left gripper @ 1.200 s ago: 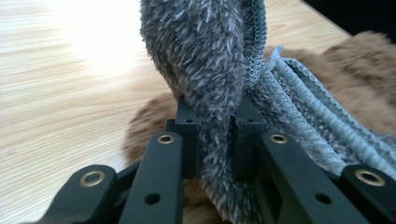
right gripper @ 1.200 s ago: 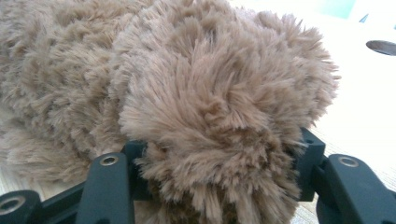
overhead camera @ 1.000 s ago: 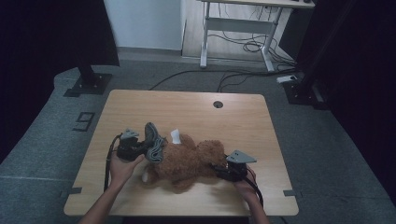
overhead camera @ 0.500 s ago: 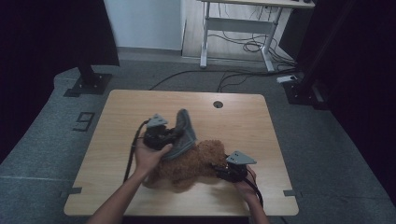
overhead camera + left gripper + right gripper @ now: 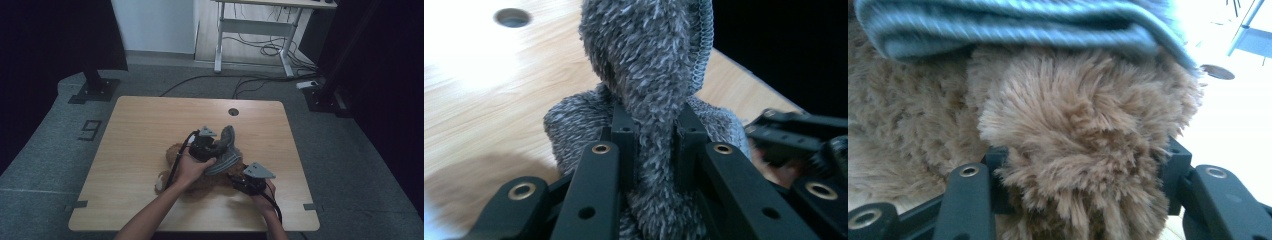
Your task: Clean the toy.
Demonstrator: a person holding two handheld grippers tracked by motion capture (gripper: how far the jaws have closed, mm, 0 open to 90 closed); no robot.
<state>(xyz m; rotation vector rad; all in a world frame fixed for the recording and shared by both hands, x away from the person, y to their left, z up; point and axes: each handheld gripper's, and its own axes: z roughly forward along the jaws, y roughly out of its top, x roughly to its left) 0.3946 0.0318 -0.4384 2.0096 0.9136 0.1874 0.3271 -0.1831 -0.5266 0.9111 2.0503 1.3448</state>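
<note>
Mid-table on the pale wooden tabletop (image 5: 140, 130), left gripper (image 5: 655, 125) pinches a fuzzy grey knitted garment (image 5: 649, 65) while right gripper (image 5: 1083, 165) clamps the brown plush bear (image 5: 1068, 125), bare wood all round.

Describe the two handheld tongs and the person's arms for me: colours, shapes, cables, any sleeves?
Both tongs, left and right, are black, boxy units, each topped by a grey three-cornered plate. Up close, the jaws are flat black bars on linkage arms with brass-ringed pivot holes. A black cable trails from each back along the forearm. The forearms are bare, with no sleeves or gloves visible.
</note>
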